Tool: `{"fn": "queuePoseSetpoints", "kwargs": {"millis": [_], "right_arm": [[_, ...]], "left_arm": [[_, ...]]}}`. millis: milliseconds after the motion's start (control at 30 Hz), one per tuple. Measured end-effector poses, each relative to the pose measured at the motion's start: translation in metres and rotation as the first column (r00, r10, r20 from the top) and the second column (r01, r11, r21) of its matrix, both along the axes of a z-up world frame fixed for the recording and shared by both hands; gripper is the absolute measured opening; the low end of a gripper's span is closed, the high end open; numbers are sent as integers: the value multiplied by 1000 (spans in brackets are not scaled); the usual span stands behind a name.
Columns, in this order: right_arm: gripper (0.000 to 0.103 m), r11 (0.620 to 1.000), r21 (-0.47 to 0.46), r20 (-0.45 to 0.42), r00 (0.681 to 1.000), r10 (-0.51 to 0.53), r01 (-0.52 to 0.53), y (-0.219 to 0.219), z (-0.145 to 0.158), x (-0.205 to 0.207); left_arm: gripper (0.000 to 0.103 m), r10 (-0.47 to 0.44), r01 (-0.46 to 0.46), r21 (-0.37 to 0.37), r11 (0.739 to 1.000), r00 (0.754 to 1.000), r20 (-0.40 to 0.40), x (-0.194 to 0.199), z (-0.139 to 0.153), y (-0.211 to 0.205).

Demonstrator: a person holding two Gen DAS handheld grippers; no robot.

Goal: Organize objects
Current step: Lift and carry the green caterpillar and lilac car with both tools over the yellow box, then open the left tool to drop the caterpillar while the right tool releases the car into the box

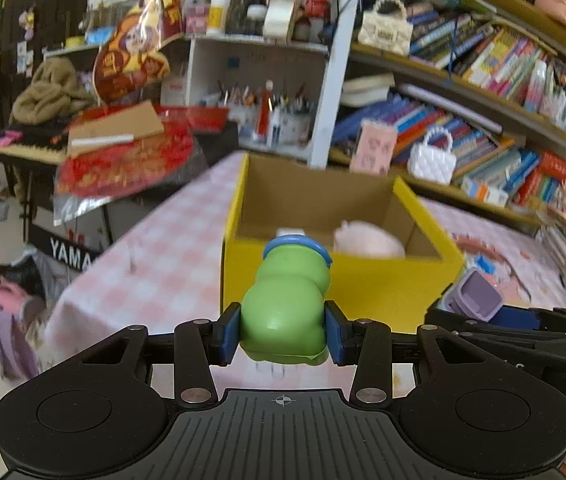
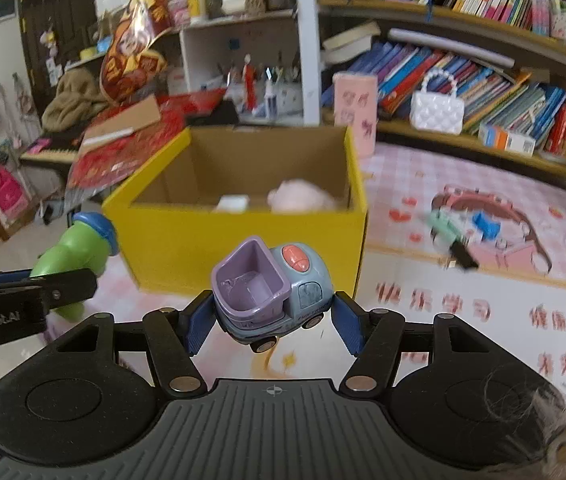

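In the left wrist view, the left gripper (image 1: 283, 332) has its jaws pinching a green toy bottle (image 1: 285, 304) with a blue collar, the blue pads pressed against its two sides. The bottle hangs in front of the near wall of a yellow box (image 1: 363, 292), which stands open on a counter (image 1: 155, 248) covered in pink checked cloth. Inside the box lie a pink soft toy (image 1: 367, 238) and a small white thing (image 1: 289, 232), partly hidden behind the bottle. At the right edge the right gripper shows from the side with a purple toy bucket (image 1: 477, 294) in it. In the right wrist view, the right gripper (image 2: 273, 318) has its jaws pinching a small toy truck (image 2: 271, 292), grey-blue with a purple bucket and a coral button on top, tilted and lifted clear of the counter, in front of the box's near wall. To the left the green bottle shows again, clamped in the left gripper beside the box's corner. Bookshelves (image 2: 483, 60) fill the background.
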State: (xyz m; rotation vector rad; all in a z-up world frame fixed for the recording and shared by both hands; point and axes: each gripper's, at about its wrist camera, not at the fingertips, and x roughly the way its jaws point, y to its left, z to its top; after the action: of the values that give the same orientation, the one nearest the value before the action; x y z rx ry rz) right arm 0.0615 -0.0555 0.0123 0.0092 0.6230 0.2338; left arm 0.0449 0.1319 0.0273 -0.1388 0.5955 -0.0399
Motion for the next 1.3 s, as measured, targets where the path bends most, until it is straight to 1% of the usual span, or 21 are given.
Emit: {"fn": "queuePoseSetpoints", "kwargs": {"millis": [133,333,500,567,800,900,1033,1133,1233,1300], "right_arm": [[60,1000,3,44,999,-1,1,-4,11,25],[60,1000,-10,82,996,21,-20,-5,18,66],[60,998,-36,70,996,62,-60,-5,12,101],[60,995,-54,64,994,83,-80,-4,8,114],[60,985,-91,16,989,148,-146,-4,-8,155],[60,975,-114,-4,982,189,-189,-2,-14,166],[61,944,-195,-18,963,269,-268,10,-22,171],[60,922,-242,-25,952,305,-302,14,-26,174],[61,916,-250,-34,949,315,-313,15,-26,175],[61,921,-232,-35,948,315,-314,13,-25,175]], "left_arm": [[41,27,-27,-4,1000,999,42,21,10,0],[41,43,-44,7,999,998,42,57,9,-8],[41,52,-53,49,997,998,23,84,-1,-20],[41,55,-56,82,995,998,21,93,-5,-26],[41,62,-58,133,989,998,-30,125,-21,-42],[41,62,-52,158,986,996,-62,135,-30,-46],[42,63,-45,174,984,993,-101,143,-39,-51],[42,72,-49,189,981,991,-117,144,-43,-53],[44,81,-57,194,979,990,-118,142,-43,-52],[45,90,-65,204,977,989,-116,142,-42,-52]]}}
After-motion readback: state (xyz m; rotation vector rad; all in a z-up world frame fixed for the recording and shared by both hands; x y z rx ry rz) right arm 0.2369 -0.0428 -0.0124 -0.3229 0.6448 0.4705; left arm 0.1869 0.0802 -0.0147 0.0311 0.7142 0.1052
